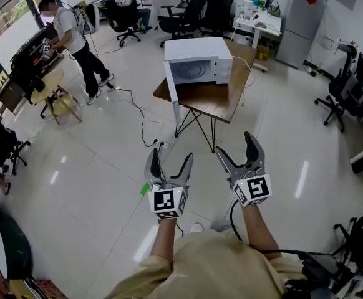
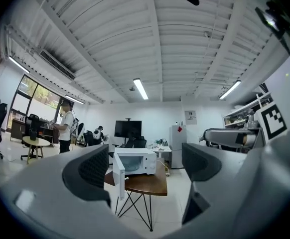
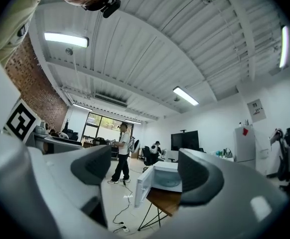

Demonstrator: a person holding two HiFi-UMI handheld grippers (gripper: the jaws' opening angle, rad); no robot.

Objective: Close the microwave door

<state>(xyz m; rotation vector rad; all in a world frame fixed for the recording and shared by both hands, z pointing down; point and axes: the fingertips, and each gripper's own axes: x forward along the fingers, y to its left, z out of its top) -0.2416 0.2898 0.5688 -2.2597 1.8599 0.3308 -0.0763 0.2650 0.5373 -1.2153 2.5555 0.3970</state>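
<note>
Head view — cable (image 1: 142, 120) (floor) nr microwave (image 1: 197, 58)

Glossy white floor (image 1: 94, 185), office chairs (image 1: 180, 18), windows (image 1: 7, 17), ceiling strip lights (image 2: 140, 88)

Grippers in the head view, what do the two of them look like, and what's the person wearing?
The left gripper and the right gripper each have two curved grey jaws with dark ribbed pads, mounted on a white cube printed with black square markers. A black cable trails from the right one. The person wears a beige top.
</note>
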